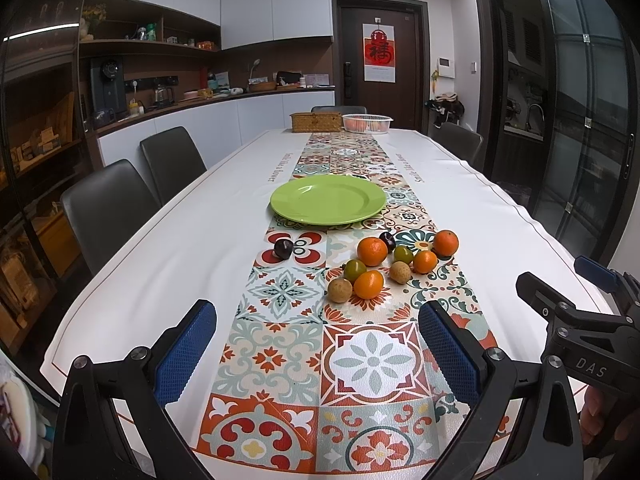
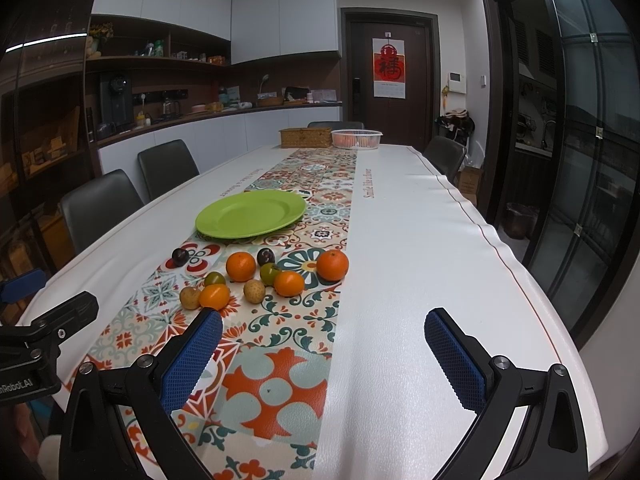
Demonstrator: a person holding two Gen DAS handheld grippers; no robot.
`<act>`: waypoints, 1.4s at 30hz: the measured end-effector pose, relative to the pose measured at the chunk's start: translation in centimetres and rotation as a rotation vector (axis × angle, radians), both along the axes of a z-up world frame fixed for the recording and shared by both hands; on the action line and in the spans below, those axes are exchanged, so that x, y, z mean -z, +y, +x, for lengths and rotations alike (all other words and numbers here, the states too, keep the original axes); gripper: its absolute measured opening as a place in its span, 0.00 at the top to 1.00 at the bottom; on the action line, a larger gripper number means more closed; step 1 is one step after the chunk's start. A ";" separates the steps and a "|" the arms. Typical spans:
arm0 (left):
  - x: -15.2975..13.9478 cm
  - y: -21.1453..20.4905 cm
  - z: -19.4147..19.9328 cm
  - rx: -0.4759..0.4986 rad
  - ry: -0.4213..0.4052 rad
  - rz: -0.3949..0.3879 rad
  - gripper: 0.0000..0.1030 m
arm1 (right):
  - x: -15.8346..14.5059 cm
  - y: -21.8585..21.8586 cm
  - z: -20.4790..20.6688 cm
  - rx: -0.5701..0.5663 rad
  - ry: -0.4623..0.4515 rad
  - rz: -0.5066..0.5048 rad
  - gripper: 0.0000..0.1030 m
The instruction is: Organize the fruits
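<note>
Splayed fingers (image 2: 456, 360) above bare tablecloth (image 2: 420, 280)

The right gripper (image 1: 576, 276) shows only in part at the right edge of the left wrist view, its body cut off there, so its jaw opening cannot be read from that view. The left gripper (image 2: 24, 284) is likewise clipped at the left edge of the right wrist view. At the far end of the table, the white basket (image 1: 367, 123) holds orange things too small to identify. 1 dark plum (image 1: 387, 241) sits half hidden behind an orange (image 1: 372, 251). Items on the shelves (image 1: 148, 42) at upper left are too small to name.
</note>
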State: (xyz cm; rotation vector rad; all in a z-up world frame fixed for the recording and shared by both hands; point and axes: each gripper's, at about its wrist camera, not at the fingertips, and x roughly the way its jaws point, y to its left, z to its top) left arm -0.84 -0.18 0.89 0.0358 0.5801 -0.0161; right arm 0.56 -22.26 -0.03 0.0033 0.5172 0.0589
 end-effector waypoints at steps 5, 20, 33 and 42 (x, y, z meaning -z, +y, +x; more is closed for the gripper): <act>0.0 0.0 0.0 0.000 -0.001 0.001 0.00 | 0.0 0.0 0.0 0.000 0.000 0.000 0.01; -0.1 -0.2 -0.1 0.002 -0.006 0.005 0.00 | -0.2 0.2 0.0 -0.007 -0.004 -0.006 0.01; 0.4 0.0 1.5 0.065 -0.066 0.087 0.15 | -1.1 3.2 1.6 -0.231 -0.034 -0.101 0.02; 2.6 0.7 3.9 0.156 -0.037 0.115 0.30 | 0.8 6.0 4.9 -0.369 0.026 -0.184 0.22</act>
